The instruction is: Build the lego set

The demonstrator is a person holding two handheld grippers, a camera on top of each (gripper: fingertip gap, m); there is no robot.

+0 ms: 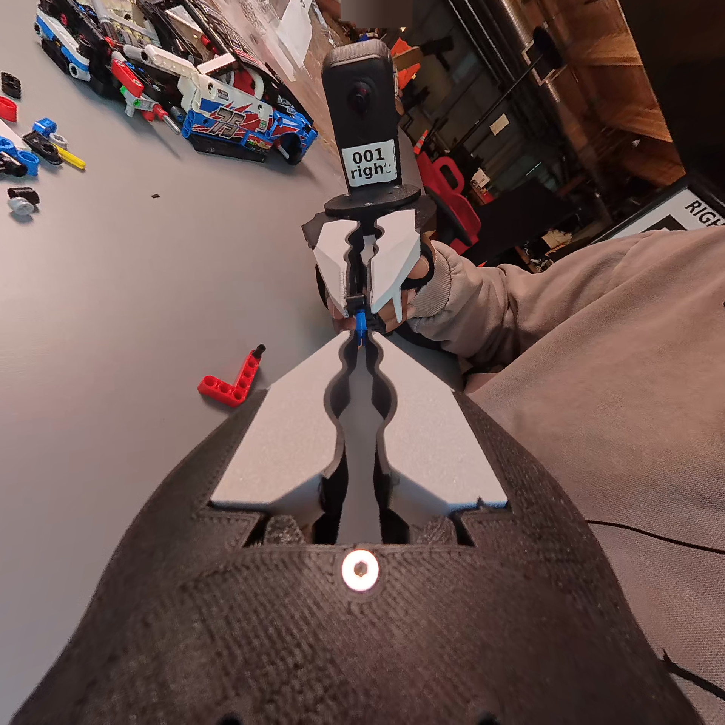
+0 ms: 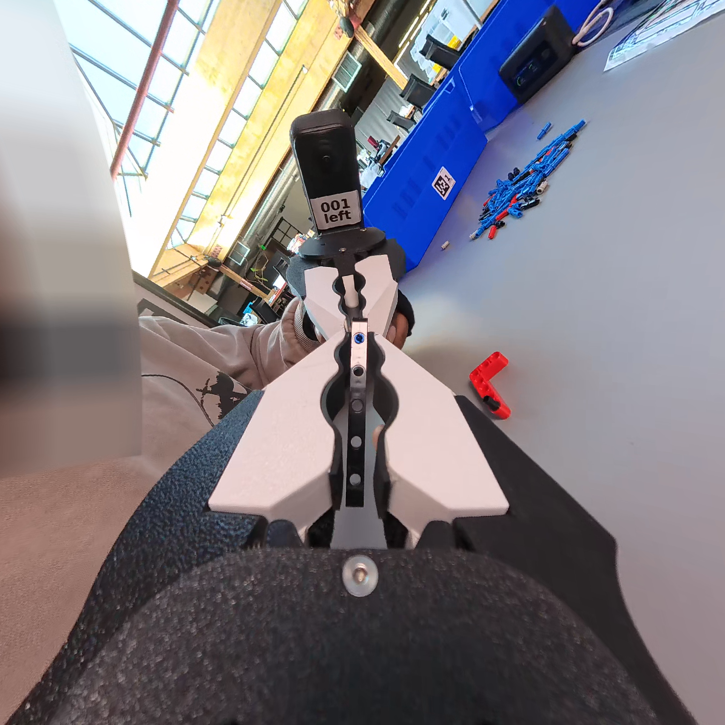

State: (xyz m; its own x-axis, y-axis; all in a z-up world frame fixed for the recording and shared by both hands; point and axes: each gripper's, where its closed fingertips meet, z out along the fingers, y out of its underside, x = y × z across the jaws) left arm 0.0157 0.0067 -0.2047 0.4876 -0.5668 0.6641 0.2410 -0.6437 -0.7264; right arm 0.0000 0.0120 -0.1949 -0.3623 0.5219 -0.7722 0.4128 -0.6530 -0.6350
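Two handheld grippers meet tip to tip above a grey table (image 1: 117, 314). Right gripper (image 2: 359, 333) is clamped on a long black beam (image 2: 357, 431); left gripper (image 1: 361, 339) pinches a small blue pin (image 1: 361, 325) at the beam's end. Nearby lies a red L-shaped beam (image 1: 231, 378); far left sits a part-built race car (image 1: 176, 78).

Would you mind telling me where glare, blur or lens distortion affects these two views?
Left wrist view: fisheye bending tilts the grey table, and the screw glares white. Right wrist view: the windows are blown out, a blurred patch covers the left edge, yet the black beam in the right claw stays sharp.
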